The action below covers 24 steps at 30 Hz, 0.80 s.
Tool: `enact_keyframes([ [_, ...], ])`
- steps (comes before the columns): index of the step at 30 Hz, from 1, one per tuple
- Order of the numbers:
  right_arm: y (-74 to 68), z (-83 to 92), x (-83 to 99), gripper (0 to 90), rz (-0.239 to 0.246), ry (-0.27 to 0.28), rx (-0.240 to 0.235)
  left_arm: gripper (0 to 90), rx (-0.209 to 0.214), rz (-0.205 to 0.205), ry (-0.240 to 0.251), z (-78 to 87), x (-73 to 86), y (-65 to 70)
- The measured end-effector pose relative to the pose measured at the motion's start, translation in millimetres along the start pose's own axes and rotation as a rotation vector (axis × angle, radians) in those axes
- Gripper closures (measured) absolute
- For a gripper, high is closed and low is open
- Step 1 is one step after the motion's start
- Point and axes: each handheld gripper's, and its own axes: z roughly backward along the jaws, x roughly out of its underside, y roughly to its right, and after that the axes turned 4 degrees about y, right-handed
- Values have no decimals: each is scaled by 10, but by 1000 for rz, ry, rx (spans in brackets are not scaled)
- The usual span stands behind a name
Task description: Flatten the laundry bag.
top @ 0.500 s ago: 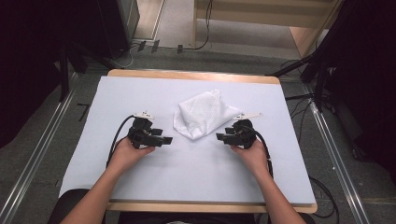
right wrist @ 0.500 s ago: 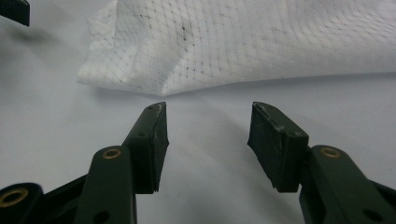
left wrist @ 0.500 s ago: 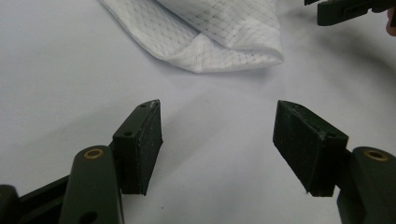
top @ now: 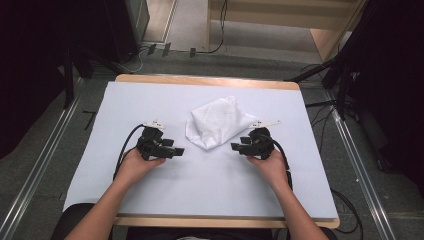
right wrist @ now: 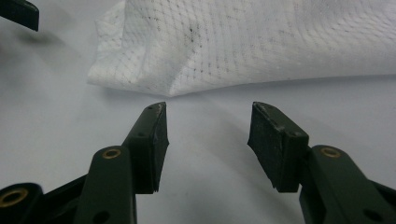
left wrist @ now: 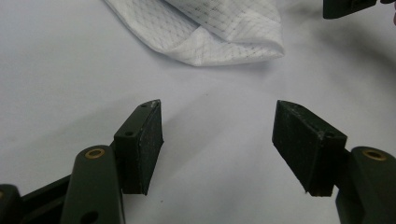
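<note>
Left gripper (top: 176, 150): jaws apart, empty, aimed 3 o'clock. Right gripper (top: 236, 147): jaws apart, empty, aimed 9 o'clock. Crumpled white mesh cloth (top: 217, 124) on pale table sheet (top: 210, 185) between both, long axis 7–1 o'clock; near corner just beside right gripper.

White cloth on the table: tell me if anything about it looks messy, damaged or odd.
The white cloth lies crumpled in a loose heap rather than flat, with folded edges and small dark specks on its mesh in the right gripper view. No tear shows. Both the left gripper and right gripper sit open, apart from it.
</note>
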Motion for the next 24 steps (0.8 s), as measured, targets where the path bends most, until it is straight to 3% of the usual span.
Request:
enact_keyframes([
  [24,-127,-74,-142,515,37,1,-27,345,-22,-8,12,110,112,46],
])
